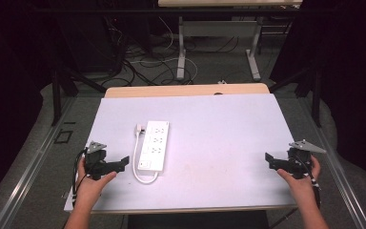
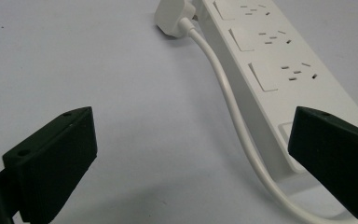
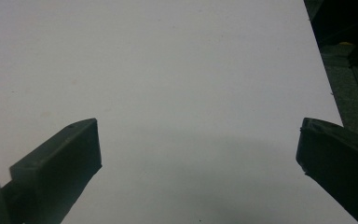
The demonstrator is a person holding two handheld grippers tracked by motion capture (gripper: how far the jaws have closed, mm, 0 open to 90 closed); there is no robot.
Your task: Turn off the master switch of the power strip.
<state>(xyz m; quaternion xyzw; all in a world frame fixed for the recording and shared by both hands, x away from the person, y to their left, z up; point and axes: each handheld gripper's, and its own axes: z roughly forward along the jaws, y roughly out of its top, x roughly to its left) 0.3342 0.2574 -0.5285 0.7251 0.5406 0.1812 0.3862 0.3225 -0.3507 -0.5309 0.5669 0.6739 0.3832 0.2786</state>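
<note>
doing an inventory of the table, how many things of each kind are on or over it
Power strip: 1
Plug on its white cable: 1
Black grippers, left gripper and right gripper, both open and holding nothing: 2
Total: 4

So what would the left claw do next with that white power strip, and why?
Probably ease the left gripper forward toward the power strip. Its jaws stand wide open with nothing between them, and in the left gripper view the strip and its looped white cord lie just ahead, toward the right jaw. The plug lies beside the strip's far end. The right gripper sits far off, open over bare table.
</note>
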